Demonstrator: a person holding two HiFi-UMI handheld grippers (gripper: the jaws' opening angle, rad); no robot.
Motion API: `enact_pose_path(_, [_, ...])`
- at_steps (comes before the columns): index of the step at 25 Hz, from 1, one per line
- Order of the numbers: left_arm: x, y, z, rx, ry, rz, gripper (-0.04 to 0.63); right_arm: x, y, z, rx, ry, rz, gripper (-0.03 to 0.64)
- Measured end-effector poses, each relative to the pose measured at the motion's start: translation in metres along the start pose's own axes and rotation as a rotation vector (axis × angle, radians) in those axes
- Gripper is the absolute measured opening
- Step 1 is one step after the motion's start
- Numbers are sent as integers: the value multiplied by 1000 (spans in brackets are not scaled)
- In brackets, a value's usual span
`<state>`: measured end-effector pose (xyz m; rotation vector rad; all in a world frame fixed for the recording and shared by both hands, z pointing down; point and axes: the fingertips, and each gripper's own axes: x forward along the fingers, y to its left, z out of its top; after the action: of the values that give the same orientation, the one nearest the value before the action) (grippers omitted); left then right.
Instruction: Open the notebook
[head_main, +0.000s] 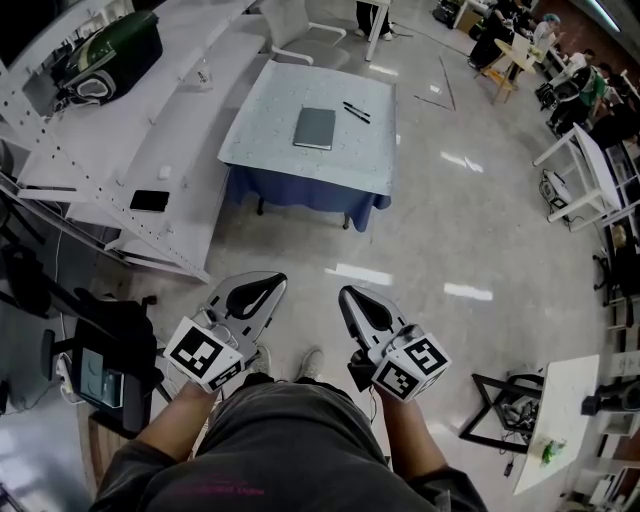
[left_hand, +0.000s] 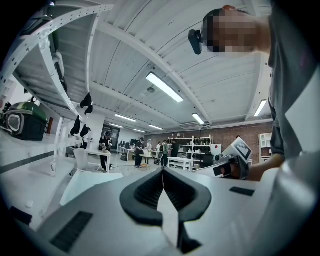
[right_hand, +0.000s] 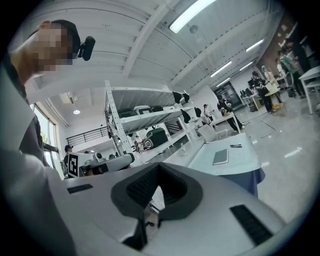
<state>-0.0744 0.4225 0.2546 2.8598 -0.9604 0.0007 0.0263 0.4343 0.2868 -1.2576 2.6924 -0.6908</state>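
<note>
Left hand-held gripper (left_hand: 163, 171) shows ribbed black pads (left_hand: 150, 191) pressed together.

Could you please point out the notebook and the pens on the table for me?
notebook (head_main: 314, 128), head view, centre of its closed grey cover.
pens (head_main: 356, 111), head view, midway along the dark pair.

Glossy grey floor (head_main: 480, 200), white shelving (head_main: 110, 150), blue-skirted table (head_main: 262, 125), ceiling strip lights (left_hand: 165, 87).
</note>
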Motion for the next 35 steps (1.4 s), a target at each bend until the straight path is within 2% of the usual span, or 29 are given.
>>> enact_pose_path(11, [-1, -1, 0, 8, 15, -2, 32, -1, 0, 0, 9, -3, 1, 0])
enact_pose_path(35, [6, -2, -2, 21, 30, 13, 158, -6, -10, -5, 20, 4, -15, 0])
